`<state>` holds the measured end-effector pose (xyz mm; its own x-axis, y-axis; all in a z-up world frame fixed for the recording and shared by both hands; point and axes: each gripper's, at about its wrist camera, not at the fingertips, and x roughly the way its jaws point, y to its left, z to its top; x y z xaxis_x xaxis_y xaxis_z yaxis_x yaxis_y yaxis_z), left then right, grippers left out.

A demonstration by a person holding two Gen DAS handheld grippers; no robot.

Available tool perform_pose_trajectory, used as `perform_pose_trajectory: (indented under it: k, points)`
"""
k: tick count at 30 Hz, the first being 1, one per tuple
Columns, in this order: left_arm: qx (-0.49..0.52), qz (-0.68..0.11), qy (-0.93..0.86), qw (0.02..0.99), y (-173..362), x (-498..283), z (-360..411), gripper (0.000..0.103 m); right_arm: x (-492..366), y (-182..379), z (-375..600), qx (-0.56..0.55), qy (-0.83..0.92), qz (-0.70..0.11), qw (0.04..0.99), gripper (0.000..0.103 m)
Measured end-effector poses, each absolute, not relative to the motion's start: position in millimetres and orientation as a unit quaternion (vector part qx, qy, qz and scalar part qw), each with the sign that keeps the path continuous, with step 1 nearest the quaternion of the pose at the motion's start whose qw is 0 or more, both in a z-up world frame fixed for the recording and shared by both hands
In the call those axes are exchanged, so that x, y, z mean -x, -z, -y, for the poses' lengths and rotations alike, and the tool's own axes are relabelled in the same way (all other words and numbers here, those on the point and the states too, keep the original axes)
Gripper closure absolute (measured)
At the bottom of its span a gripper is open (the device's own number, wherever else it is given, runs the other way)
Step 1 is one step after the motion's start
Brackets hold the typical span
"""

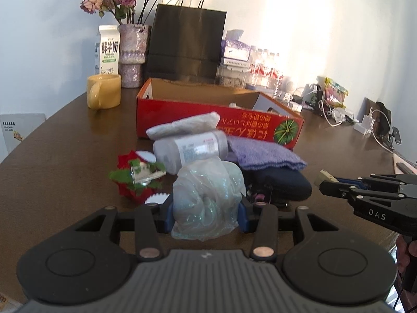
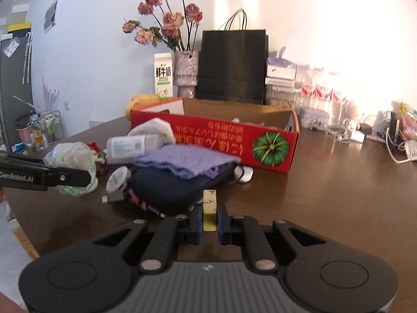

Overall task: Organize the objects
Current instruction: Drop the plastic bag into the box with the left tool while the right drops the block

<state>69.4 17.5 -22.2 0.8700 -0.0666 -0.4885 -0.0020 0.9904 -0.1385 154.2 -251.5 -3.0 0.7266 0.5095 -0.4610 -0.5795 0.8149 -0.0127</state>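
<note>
Left gripper [image 1: 207,215]: clamped on crumpled plastic bag [image 1: 208,198], between my fingers; light, soft, slippery, so I pinch its bulk.
Right gripper [image 2: 209,220]: clamped on small yellowish block [image 2: 209,204]; stiff, light.

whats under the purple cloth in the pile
The purple cloth lies draped over a dark navy pouch, whose front edge sticks out. The rest of the pouch's top, and anything else beneath the cloth, is covered and cannot be seen.
</note>
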Motion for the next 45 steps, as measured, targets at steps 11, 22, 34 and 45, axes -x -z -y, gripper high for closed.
perform_pose_trajectory:
  k: [11, 22, 34, 45]
  points:
    - [0.06, -0.212, 0.033, 0.975, -4, -101, -13, 0.059, -185, -26, 243, 0.08, -0.285, -0.177, 0.939, 0.093]
    - [0.058, -0.175, 0.043, 0.982, -31, -168, -12, 0.059, -245, -51, 213, 0.074, -0.28, -0.14, 0.947, 0.093]
    - [0.069, -0.148, 0.014, 0.987, -55, -255, -29, 0.06, -341, -66, 180, 0.049, -0.258, -0.14, 0.955, 0.093]
    - [0.1, -0.182, -0.024, 0.978, -32, -323, -58, 0.06, -413, -45, 164, 0.037, -0.236, -0.181, 0.954, 0.093]
